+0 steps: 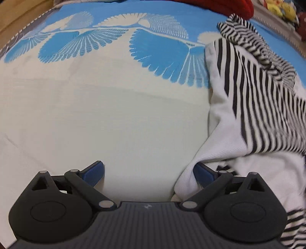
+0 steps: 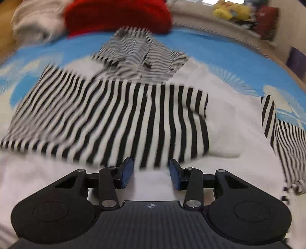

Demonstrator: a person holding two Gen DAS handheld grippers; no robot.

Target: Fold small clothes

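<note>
Black-and-white garment: a striped top [image 2: 122, 115] with plain white panels lies spread on the bedspread [image 1: 107, 118], its hood [image 2: 137, 55] bunched at the far end.
Left gripper [image 1: 148, 175]: jaws wide apart, the right blue pad [image 1: 202, 175] against the top's white edge, nothing held.
Right gripper [image 2: 151, 173]: jaws apart over the top's near white part, gripping nothing.
Bedspread: cream with blue fan-shaped prints.
Beyond the top: a red knit item [image 2: 116, 15], yellow soft toys [image 2: 231, 10].

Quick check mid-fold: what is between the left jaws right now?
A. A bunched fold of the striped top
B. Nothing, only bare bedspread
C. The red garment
B: the left gripper is open over plain bedspread; the striped top only brushes its outer side.
</note>
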